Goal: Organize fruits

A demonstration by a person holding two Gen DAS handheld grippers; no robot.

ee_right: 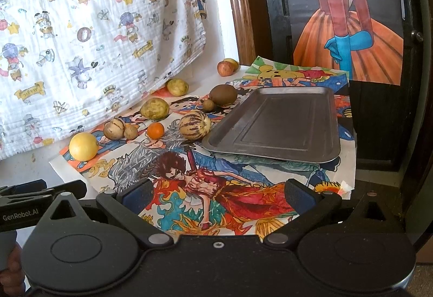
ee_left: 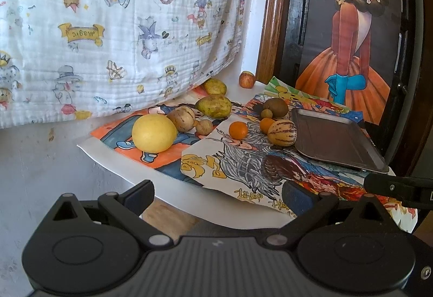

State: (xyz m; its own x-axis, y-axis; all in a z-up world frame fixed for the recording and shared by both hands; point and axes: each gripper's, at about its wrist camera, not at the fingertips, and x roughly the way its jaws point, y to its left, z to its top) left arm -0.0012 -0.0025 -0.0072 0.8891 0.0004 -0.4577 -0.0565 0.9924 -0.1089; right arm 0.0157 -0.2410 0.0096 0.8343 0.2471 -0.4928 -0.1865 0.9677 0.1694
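Start of the job, by the look of it: nothing is on the dark rectangular metal tray [ee_right: 273, 124] yet, and all the fruit lies loose on the coloured cartoon drawings [ee_right: 189, 188] that cover the white surface [ee_left: 113, 170].

Left tongs [ee_left: 217, 195] are spread wide and empty, hanging short of the surface edge. Right tongs [ee_right: 217, 195] are also spread wide and empty, over the near drawing. Neither touches any fruit.

Fruit layout: the big round yellow fruit [ee_left: 154, 133] sits far left and nearest the left tongs. Behind it are the tan striped oval melon [ee_left: 181, 118] and a small round brown fruit [ee_left: 204, 126], touching or almost touching. A small orange citrus [ee_left: 238, 130] is in the middle. A second striped melon [ee_right: 194, 121] sits just beside the tray's left edge. Two green-yellow mango-like fruits [ee_left: 213, 106] are further back, the brown kiwi-like fruit [ee_right: 223, 95] is near the tray's far corner, and a red-yellow apple [ee_right: 225, 68] is at the back by the wall.

Tray: lies flat, with its long axis running from the near right to the far side, tilted slightly leftward in the right wrist view; its long left edge faces the fruit row.

Likely next move: pick one fruit, probably the striped melon by the tray or the yellow fruit. That calls for reaching forward, straddling the fruit with the tongs wide, and closing gently, since round fruit may roll.
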